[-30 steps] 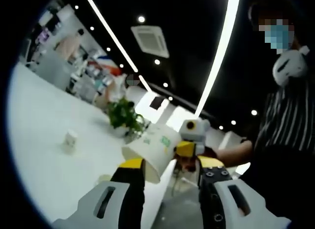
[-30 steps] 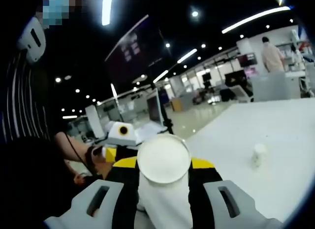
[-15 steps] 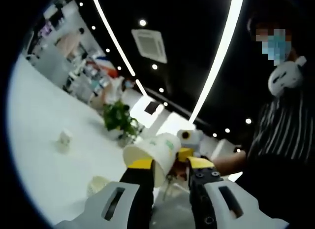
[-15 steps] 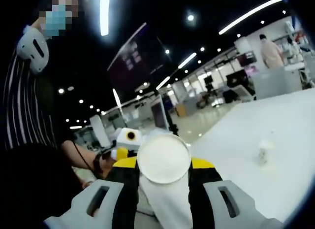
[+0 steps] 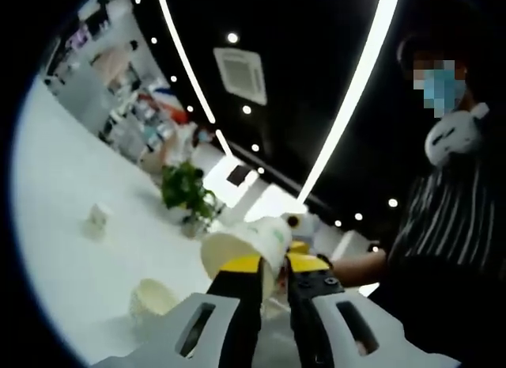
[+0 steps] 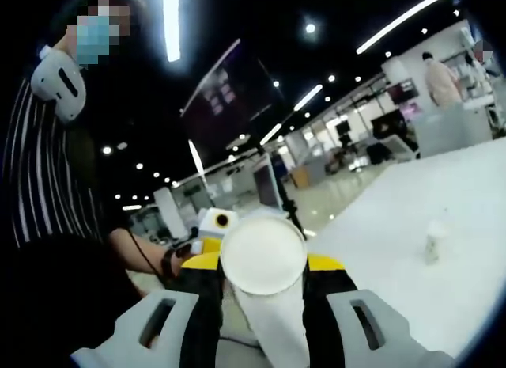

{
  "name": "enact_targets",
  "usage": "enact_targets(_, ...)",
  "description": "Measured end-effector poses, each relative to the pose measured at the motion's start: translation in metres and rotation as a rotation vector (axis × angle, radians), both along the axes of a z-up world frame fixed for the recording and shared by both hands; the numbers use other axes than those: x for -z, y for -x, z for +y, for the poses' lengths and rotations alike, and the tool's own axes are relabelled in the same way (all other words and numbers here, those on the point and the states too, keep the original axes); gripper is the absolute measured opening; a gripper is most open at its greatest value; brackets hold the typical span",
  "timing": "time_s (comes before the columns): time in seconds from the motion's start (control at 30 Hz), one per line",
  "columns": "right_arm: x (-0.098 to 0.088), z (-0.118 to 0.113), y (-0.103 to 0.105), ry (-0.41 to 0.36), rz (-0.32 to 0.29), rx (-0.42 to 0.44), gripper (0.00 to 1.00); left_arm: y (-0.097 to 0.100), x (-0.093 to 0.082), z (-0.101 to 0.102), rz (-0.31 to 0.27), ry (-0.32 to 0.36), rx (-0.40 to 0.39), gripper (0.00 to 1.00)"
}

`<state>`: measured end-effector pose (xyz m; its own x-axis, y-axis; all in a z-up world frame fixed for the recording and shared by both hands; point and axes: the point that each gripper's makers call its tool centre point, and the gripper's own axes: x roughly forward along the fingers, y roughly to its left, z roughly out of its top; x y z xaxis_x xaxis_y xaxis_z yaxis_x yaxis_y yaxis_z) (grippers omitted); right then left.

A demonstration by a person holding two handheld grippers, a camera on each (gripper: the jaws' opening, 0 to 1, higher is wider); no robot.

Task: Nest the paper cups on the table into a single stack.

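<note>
A white desk (image 5: 71, 257) under ceiling light strips. The right gripper (image 6: 263, 267) has its jaws clamped on a paper cup (image 6: 263, 256), base toward its camera, long axis along the jaws. The left gripper (image 5: 273, 265) jaws pinch that cup's open rim.

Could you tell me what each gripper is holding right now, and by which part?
The right gripper clamps a paper cup by its side wall, below the rim. The left gripper pinches that cup's rim edge.

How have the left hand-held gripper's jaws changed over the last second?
Yes: the left hand-held gripper has closed its jaws, pinching the paper cup.
</note>
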<state>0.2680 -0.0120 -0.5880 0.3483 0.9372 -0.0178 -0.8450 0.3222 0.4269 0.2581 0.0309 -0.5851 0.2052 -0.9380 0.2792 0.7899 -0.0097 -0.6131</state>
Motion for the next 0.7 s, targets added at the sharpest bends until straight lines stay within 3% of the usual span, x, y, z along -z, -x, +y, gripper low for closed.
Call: enact_targets(0.7, 0.010, 0.003, 0.007, 0.012, 0.006, -0.035, 0.35, 0.002, 0.000, 0.004, 0.010, -0.004, 0.031, 0.02)
